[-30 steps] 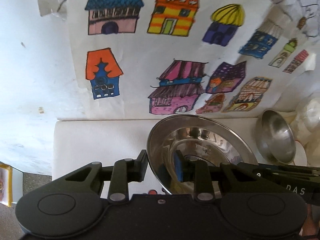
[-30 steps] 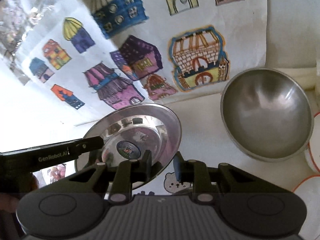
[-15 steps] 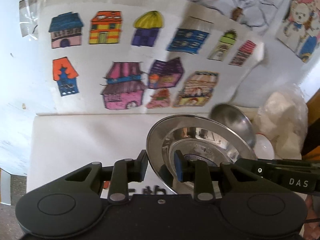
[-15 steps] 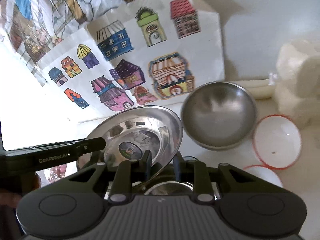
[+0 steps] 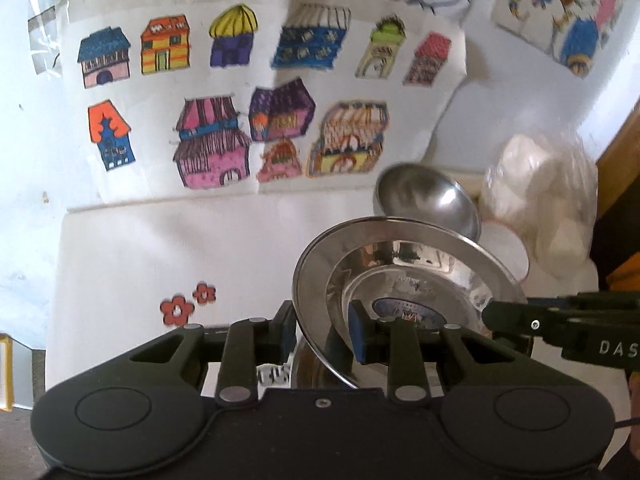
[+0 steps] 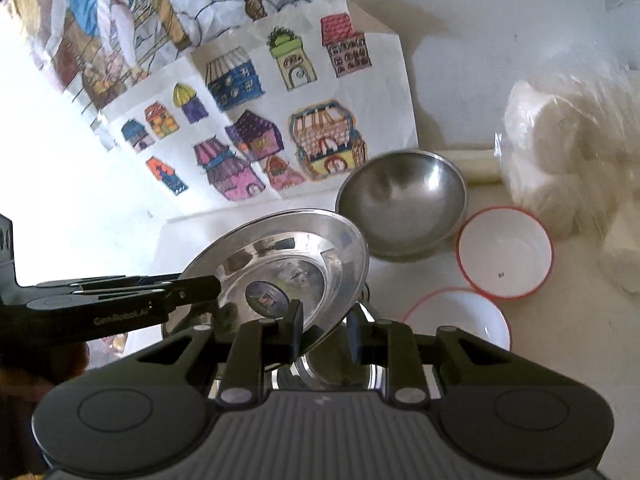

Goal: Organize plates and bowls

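Steel plate [image 5: 404, 276] hangs between both claws, left claw [image 5: 322, 330] and right claw [image 6: 322, 326] each clamped on opposite rims, so we keep it steady. Below, at frame bottom, another steel dish [image 6: 336, 376] waits (likely the stacking spot).

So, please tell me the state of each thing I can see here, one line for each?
Steel plate: lifted off the table, tilted, gripped at its rim by both grippers.
Left gripper: shut on the plate's rim.
Right gripper: shut on the plate's rim.
Steel bowl: upright on the table, empty.
Far white bowl: upright, empty.
Near white bowl: upright, partly hidden.
Plastic bag: full, resting on the table.
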`<state>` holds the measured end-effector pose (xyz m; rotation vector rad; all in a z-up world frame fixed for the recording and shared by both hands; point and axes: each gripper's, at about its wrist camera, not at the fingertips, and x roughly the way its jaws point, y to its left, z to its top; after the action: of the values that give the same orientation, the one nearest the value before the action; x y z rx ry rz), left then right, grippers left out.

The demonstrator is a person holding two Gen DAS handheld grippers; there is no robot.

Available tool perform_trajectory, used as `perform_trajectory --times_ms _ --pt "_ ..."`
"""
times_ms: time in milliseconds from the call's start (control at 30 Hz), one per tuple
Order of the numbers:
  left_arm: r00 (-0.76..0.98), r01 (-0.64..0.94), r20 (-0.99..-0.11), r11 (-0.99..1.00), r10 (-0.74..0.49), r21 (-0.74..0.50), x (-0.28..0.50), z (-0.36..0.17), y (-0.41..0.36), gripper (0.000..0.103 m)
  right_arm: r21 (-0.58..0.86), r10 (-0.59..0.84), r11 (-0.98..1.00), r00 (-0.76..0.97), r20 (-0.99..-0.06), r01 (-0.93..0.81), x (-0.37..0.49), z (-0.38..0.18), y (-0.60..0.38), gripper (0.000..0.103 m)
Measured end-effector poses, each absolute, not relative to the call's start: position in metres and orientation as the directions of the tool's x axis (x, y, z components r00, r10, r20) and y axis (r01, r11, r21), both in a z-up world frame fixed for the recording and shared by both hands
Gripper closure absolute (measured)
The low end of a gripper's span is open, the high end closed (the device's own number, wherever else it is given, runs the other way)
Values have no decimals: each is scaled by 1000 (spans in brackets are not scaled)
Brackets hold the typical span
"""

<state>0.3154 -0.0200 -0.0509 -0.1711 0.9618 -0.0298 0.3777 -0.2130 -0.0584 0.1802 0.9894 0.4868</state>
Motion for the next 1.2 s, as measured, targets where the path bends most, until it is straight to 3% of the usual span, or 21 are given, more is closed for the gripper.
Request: perform_trajectory --times_ms 1200 --pt "450 -53 -893 997 -26 -56 290 -98 -42 73 341 437 884 312 -843 -319 370 -98 -210 75"
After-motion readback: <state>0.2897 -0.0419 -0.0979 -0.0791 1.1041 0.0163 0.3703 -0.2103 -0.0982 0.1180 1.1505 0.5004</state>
